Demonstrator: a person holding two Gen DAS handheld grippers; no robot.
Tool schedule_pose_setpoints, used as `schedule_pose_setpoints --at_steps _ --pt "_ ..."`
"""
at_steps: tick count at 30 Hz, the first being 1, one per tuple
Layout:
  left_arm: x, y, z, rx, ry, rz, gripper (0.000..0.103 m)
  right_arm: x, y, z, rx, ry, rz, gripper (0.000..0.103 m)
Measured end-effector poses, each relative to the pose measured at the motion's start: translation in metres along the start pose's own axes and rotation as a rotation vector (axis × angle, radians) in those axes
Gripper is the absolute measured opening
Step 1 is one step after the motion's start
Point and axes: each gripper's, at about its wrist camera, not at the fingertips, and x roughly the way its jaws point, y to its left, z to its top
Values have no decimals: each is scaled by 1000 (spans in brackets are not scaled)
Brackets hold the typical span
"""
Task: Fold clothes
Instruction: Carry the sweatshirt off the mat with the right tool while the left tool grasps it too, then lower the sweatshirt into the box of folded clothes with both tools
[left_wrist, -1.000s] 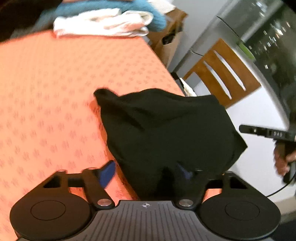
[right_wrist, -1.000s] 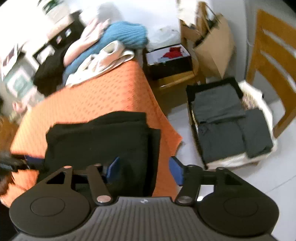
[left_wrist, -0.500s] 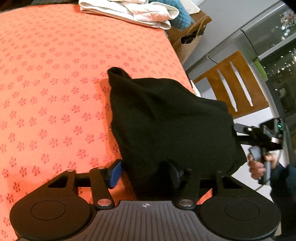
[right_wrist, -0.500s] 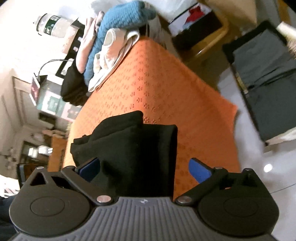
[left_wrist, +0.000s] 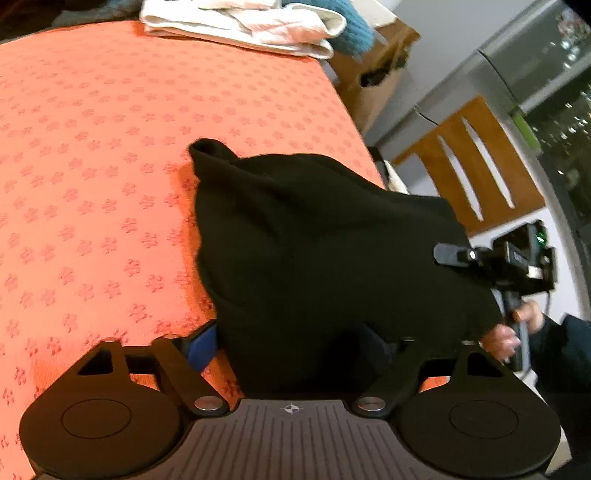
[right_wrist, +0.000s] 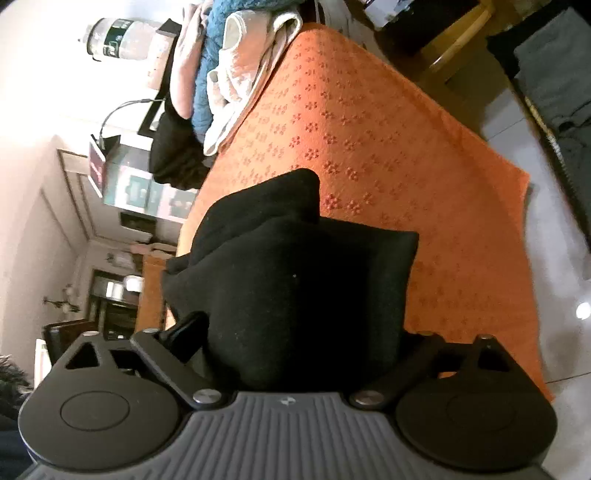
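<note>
One black garment (left_wrist: 325, 251) is held bunched above the orange patterned cloth (left_wrist: 92, 155), between two grippers. The left gripper (left_wrist: 295, 343) is clamped on its near edge, and the right gripper (right_wrist: 303, 332) likewise (both right-hand fingertips are hidden by fabric). One pile of light towels (left_wrist: 251, 26) is seen at the far edge.

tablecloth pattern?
Orange tablecloth with small darker flower-like clusters in rows. Clearest in the left wrist view.
</note>
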Motion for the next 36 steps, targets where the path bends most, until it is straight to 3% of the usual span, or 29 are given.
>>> schedule_pose_setpoints --at_steps 1,3,5,9,11,17,24,30,36 --pt "-1 0 -1 -5 -7 21 62 -3 1 -1 -1 -6 -11 87" --pt "-4 2 -3 -48 -22 26 39 -8 11 -1 -16 -20 -34 73" --pt "-9 0 -2 -76 -44 40 26 -13 23 -2 -29 -34 -70 67" --pt "-16 -23 -1 -37 -103 120 19 -29 46 -7 -67 -74 -89 40" --pt "-20 -35 -3 -22 -140 154 18 -39 56 -10 -101 -87 -95 33" --pt "-41 -80 -20 -15 -231 202 18 -88 81 -19 -171 -115 -129 30" --pt "-57 -162 -42 -22 -297 179 18 -173 96 -18 -229 -124 -159 30" --pt "-35 -223 -39 54 -283 138 18 -244 67 -26 -179 -198 -196 30" --pt "17 -272 -4 176 -214 76 18 -307 25 -33 -91 -307 -244 30"
